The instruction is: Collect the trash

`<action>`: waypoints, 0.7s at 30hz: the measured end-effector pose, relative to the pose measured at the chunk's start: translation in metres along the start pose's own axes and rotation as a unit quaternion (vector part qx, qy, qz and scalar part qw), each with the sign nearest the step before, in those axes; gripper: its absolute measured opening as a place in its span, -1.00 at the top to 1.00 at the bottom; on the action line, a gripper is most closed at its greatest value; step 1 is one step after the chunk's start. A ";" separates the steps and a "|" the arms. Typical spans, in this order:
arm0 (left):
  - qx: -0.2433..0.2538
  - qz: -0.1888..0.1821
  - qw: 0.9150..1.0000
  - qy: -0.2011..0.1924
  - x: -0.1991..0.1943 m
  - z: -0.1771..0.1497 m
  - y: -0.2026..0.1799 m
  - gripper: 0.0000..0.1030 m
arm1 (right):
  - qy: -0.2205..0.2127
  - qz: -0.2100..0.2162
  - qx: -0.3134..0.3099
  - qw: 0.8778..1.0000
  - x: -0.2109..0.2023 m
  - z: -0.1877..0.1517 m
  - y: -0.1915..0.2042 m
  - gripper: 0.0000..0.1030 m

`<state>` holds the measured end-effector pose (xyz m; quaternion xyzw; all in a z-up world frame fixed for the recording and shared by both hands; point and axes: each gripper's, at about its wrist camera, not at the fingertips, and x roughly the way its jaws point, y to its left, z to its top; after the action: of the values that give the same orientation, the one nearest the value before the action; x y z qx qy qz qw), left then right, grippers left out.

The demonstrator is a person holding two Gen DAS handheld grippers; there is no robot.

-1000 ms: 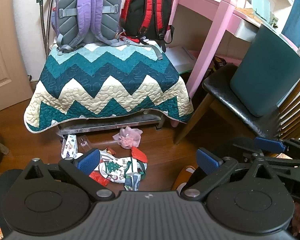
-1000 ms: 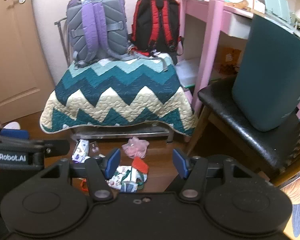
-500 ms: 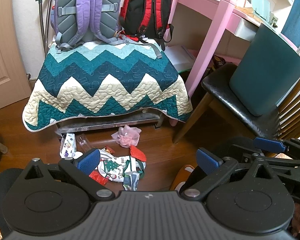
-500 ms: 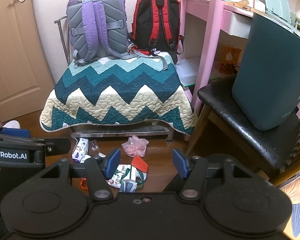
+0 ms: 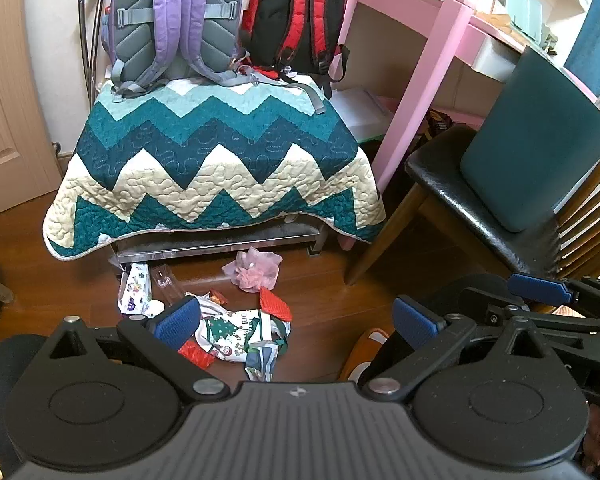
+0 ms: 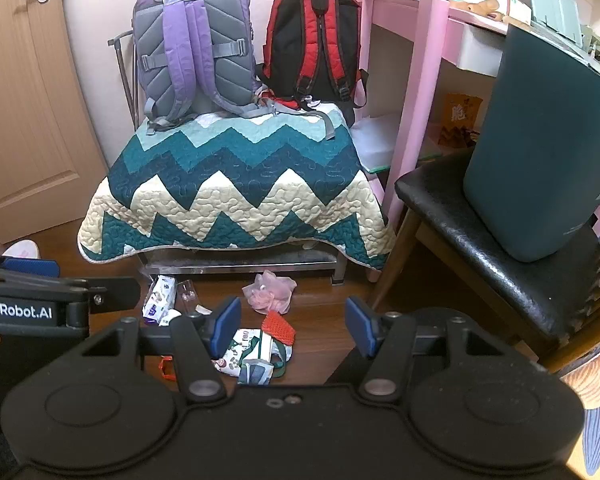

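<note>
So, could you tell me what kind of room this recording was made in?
Most likely a child's bedroom or study room at home. A pink desk with books on its shelf stands at the right, two school-style backpacks, purple backpack and red backpack, sit on a quilt-covered bench, and wrappers litter the wooden floor.

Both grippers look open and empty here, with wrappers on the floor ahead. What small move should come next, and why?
Probably lower the right gripper toward the Christmas-print wrapper on the floor, the nearest litter. It lies just below the open fingers, with the red mesh piece and pink puff beyond. The left gripper is also open and empty.
</note>
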<state>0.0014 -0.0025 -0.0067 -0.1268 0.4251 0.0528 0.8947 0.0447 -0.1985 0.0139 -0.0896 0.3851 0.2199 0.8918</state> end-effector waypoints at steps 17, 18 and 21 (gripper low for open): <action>-0.031 0.035 0.999 -0.014 0.072 0.045 0.060 -1.00 | 0.017 0.027 -0.017 0.999 0.092 0.039 -0.008 -0.12; -0.032 0.043 0.998 -0.014 0.081 0.049 0.067 -1.00 | 0.020 0.034 -0.014 0.999 0.106 0.044 -0.011 -0.12; -0.041 0.079 0.996 -0.011 0.111 0.063 0.090 -0.99 | 0.029 0.047 -0.012 0.998 0.142 0.049 -0.017 -0.12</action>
<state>0.1004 0.0993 -0.0708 -0.1288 0.4210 0.1424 0.8865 0.1703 -0.1515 -0.0557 -0.0883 0.4124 0.2634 0.8676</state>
